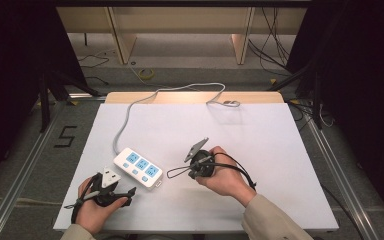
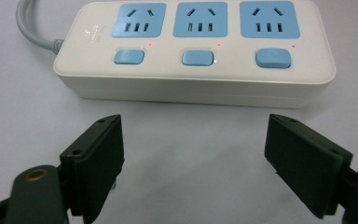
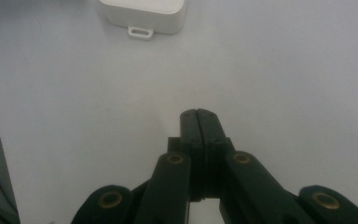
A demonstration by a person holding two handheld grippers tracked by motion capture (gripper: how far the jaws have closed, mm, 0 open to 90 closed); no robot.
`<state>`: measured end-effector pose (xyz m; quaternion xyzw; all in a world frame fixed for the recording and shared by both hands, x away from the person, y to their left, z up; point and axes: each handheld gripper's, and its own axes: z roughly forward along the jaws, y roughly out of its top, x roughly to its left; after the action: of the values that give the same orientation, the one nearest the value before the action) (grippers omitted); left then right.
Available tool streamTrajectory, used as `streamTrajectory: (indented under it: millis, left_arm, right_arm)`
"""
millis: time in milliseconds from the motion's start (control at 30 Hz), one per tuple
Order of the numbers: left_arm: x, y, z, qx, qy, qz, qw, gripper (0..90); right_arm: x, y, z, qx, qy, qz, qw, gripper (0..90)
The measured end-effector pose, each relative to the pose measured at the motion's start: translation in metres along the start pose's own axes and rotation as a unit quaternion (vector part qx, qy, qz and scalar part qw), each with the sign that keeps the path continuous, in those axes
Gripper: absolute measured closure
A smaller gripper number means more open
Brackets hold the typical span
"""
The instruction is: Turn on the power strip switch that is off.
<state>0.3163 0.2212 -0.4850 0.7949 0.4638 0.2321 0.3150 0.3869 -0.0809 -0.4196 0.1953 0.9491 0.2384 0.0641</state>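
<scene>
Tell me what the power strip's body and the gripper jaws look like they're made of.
Power strip: apparently smooth white moulded plastic with a slight sheen, blue socket faces and buttons. Left gripper jaws: matte black, likely plastic or rubber-faced pads, with brass-coloured pins at the joints.

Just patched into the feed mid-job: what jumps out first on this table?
The white power strip with three blue sockets lies left of centre on the white table, its grey cable trailing to the far edge. The left gripper sits open just short of the strip's long side, facing its switches. The right gripper is shut on nothing, aimed at the strip's end.
</scene>
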Motion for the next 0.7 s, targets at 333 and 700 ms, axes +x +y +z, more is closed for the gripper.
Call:
streamTrajectory:
  millis: [333, 700]
  left_arm:
    - [-0.001, 0.000, 0.000, -0.003, -0.001, 0.000, 1.0000, 19.5]
    - [-0.001, 0.000, 0.000, -0.003, -0.001, -0.001, 1.0000, 19.5]
  right_arm:
    - [0.003, 0.011, 0.001, -0.002, 0.001, -0.003, 1.0000, 90.0]
    - [0.005, 0.019, 0.006, 0.004, 0.002, -0.007, 1.0000, 90.0]
